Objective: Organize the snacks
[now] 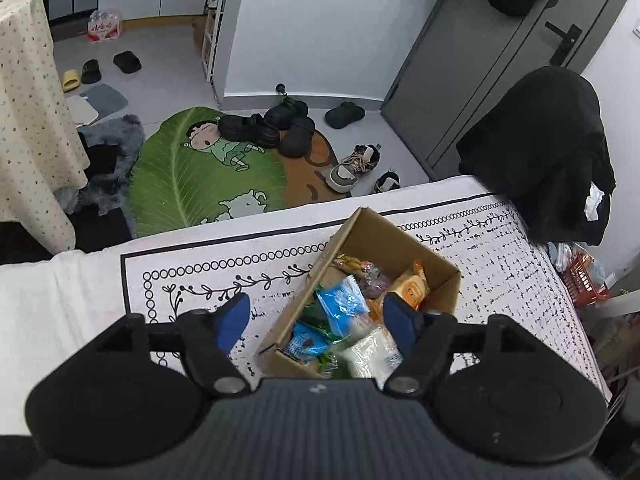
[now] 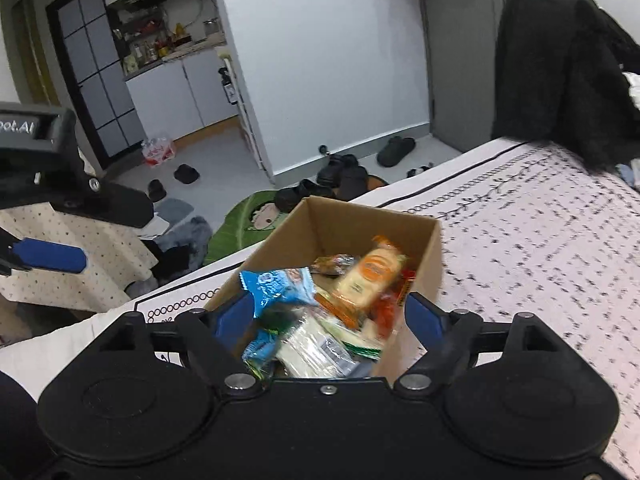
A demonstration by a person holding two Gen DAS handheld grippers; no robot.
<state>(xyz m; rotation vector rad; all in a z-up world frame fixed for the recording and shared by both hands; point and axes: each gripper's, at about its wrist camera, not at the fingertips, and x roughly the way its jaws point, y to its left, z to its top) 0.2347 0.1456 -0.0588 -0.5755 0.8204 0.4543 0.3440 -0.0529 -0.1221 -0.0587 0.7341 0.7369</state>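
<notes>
While slanted across the patterned cloth (image 1: 500, 248), cardboard box (image 1: 400, 240), open side up

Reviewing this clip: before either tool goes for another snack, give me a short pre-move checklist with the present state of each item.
1. Left tool open, nothing held: ok.
2. Right tool open, nothing pinched: ok.
3. Cardboard box upright on the patterned tablecloth: ok.
4. Snacks inside the box, with the blue packet and the orange-labelled packet on top: ok.
5. Any snacks left outside the box: cannot tell, none in view.
6. Box clear of the table's far edge: ok in the left wrist view.
</notes>
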